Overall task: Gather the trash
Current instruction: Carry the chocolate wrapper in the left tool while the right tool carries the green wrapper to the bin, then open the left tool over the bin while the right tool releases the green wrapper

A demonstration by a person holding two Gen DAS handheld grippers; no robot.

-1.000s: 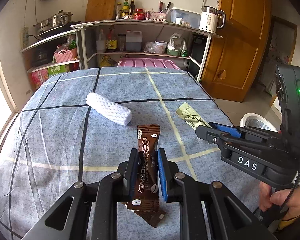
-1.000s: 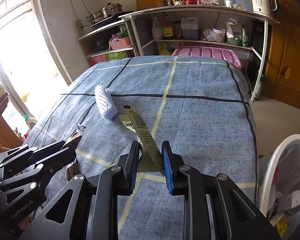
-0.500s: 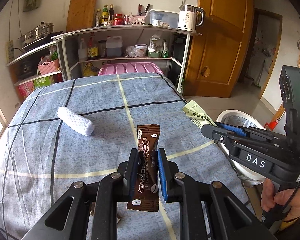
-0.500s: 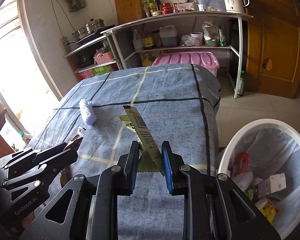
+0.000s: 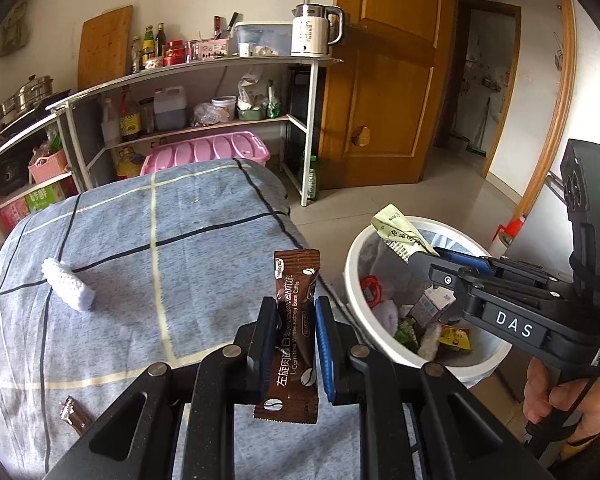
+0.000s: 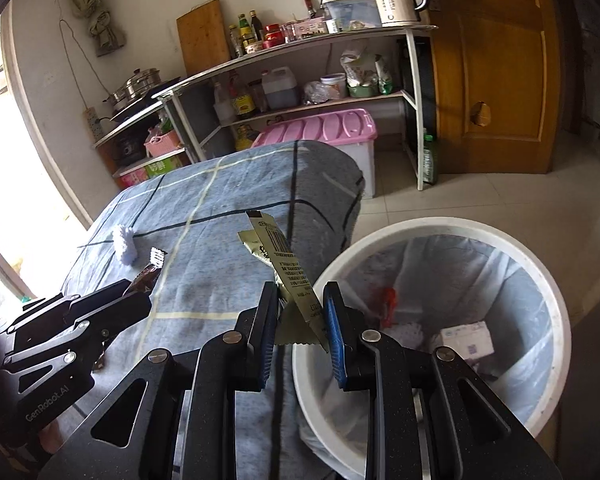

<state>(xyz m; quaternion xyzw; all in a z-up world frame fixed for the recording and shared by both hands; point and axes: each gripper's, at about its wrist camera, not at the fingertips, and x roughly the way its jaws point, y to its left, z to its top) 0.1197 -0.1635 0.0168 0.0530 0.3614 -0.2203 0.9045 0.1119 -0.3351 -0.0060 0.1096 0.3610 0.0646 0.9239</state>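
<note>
The white waste bin [image 6: 548, 292], lined with a pale bag and partly filled with wrappers and cartons, stands on the tiled floor just beside the corner of the blue checked bedspread [image 5: 112, 264].

The right gripper [image 6: 300, 320] tilts downward, level with the bin's near rim, jaws clenched on a green-gold sachet [image 6: 284, 268] that sticks up at a slant. From the left wrist view that sachet hangs over the bin's mouth, and a hand [image 5: 556, 396] grips the handle, cut off at the frame edge.

The left gripper [image 5: 296, 332] tilts down over the bedspread's corner, beside the bin, gripping a brown coffee stick [image 5: 294, 320] upright.

A white mesh sleeve [image 5: 66, 286] lies on the bedspread well away from the bin. A small brown wrapper [image 5: 74, 420] lies there too, partly hidden behind the left gripper's frame.
</note>
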